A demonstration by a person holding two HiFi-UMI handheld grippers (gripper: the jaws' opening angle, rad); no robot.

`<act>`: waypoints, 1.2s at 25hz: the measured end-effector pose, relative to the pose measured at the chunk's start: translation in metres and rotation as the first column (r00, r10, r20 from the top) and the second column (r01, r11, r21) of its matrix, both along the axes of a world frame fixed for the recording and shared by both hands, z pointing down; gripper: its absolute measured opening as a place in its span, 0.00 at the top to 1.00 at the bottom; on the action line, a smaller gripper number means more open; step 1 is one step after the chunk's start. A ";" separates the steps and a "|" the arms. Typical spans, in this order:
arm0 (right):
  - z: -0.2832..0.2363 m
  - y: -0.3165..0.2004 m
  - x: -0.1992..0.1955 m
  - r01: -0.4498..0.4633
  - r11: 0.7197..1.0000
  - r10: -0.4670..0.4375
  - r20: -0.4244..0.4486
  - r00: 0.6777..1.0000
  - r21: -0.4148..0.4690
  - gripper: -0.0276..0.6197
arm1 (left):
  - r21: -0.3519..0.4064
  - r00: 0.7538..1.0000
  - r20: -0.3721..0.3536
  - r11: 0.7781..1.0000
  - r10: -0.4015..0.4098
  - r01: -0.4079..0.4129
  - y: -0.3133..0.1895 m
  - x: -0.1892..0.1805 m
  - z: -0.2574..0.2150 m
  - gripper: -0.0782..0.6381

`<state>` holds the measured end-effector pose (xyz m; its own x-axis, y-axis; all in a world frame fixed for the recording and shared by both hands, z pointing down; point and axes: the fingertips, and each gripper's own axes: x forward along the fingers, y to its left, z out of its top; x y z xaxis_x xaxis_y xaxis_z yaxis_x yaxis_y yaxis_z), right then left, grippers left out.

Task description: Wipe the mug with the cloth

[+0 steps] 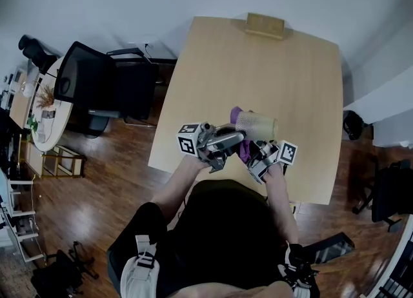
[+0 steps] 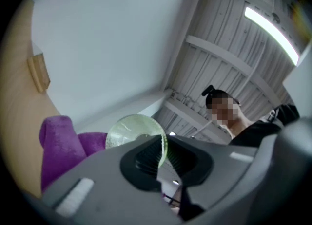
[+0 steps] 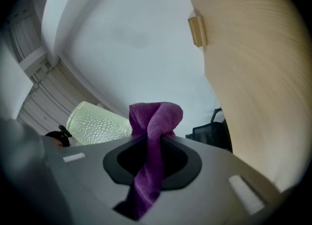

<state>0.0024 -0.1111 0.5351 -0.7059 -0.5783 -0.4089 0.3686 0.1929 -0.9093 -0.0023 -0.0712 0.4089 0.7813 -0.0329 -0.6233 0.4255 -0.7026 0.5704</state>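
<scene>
Jaws clamped: left gripper (image 2: 163,157) on mug (image 2: 127,132) rim, right gripper (image 3: 151,159) on cloth (image 3: 156,118).

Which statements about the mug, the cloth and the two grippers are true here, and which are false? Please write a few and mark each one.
1. The right gripper holds the purple cloth between its jaws. True.
2. The left gripper is empty. False: its jaws are closed on the rim of the mug.
3. The cloth lies spread flat on the table. False: it is bunched up in the right gripper, next to the mug.
4. A black chair stands beside the table. True.
</scene>
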 end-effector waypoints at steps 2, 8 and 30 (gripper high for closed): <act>0.004 -0.003 0.010 -0.024 1.000 0.024 -0.006 1.000 -0.001 0.86 | -0.001 1.000 -0.002 1.000 0.010 -0.010 0.003 -0.003 0.002 0.83; -0.025 -0.023 0.125 -0.336 0.937 0.302 0.265 0.916 0.096 0.86 | -0.008 1.000 -0.014 1.000 -0.009 0.009 -0.002 -0.027 0.002 0.83; -0.019 0.006 0.034 -0.059 0.975 0.034 0.121 0.992 0.213 0.86 | 0.051 0.981 -0.024 0.980 0.195 -0.193 0.042 0.001 -0.011 0.83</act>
<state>0.0368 -0.1053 0.5164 -0.6210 -0.4985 -0.6049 0.4549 0.3992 -0.7961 -0.0013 -0.0294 0.3979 0.7517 0.1482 -0.6427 0.5720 -0.6317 0.5233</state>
